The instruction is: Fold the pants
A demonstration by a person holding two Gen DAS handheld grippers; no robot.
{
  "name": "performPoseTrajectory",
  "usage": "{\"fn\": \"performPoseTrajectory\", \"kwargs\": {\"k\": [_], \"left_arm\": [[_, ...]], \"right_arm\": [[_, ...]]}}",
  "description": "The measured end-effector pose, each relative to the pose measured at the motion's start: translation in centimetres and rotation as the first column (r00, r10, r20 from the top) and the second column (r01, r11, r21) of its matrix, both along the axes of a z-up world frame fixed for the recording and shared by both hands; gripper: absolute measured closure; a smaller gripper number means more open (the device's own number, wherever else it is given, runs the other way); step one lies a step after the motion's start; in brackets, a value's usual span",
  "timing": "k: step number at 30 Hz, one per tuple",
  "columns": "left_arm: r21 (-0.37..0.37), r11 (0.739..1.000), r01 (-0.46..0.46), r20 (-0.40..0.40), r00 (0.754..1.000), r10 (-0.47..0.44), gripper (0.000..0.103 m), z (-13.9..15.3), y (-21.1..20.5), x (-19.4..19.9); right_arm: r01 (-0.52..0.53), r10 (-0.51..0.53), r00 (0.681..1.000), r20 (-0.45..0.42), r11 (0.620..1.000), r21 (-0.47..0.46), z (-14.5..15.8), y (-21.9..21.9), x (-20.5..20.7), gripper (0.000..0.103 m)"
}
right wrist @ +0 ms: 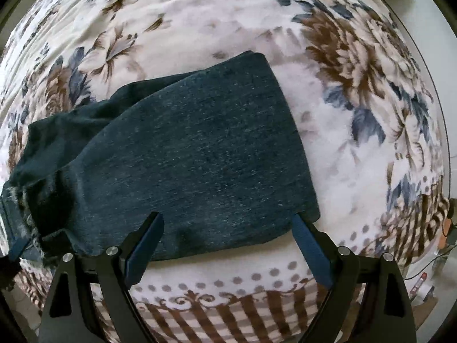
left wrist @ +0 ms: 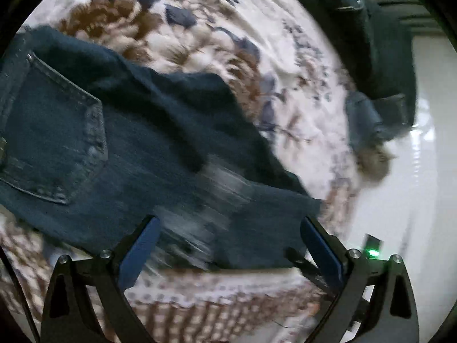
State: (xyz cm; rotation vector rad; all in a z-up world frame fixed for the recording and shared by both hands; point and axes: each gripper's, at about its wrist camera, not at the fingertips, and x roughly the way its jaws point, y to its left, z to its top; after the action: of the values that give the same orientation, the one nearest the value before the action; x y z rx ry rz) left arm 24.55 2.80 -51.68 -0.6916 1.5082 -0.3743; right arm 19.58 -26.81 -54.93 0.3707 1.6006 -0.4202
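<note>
Jeans (left wrist: 148,143) motion-blurred on bedspread (left wrist: 200,14); frayed hem (right wrist: 17,228) cut off.

Bed w/ floral blanket (right wrist: 200,28), dark denim pants (right wrist: 200,148) lying flat on it

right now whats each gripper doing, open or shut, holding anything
Left gripper: open, empty, above the jeans.
Right gripper: open, empty, fingers wide over the folded jeans leg.

dark blue denim pants (right wrist: 200,154), brown-and-blue floral blanket (right wrist: 357,65)
</note>
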Motion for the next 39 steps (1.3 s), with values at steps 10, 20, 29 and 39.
{"fn": "performPoseTrajectory", "kwargs": {"k": [10,20,29,39], "left_arm": [[0.645,0.725,0.240,-0.003,0.950,-0.312,0.004,-3.1,-5.3,1.1],[0.643,0.709,0.290,0.046,0.909,-0.414,0.088,-3.9,-8.2,0.6],[0.644,0.730,0.229,0.103,0.920,-0.379,0.094,-2.0,-5.9,1.6],[0.698,0.716,-0.009,0.143,0.982,-0.127,0.003,3.4,2.3,1.4]], "right_arm": [[-0.082,0.081,0.997,-0.013,0.997,-0.005,-0.8,1.7,1.3,0.010],[-0.125,0.123,0.991,-0.047,0.992,-0.024,-2.7,4.4,2.1,0.010],[-0.166,0.164,0.985,-0.047,0.986,-0.029,-3.2,8.7,5.8,0.010],[-0.261,0.261,0.965,-0.014,0.964,-0.058,-1.0,15.5,8.6,0.010]]}}
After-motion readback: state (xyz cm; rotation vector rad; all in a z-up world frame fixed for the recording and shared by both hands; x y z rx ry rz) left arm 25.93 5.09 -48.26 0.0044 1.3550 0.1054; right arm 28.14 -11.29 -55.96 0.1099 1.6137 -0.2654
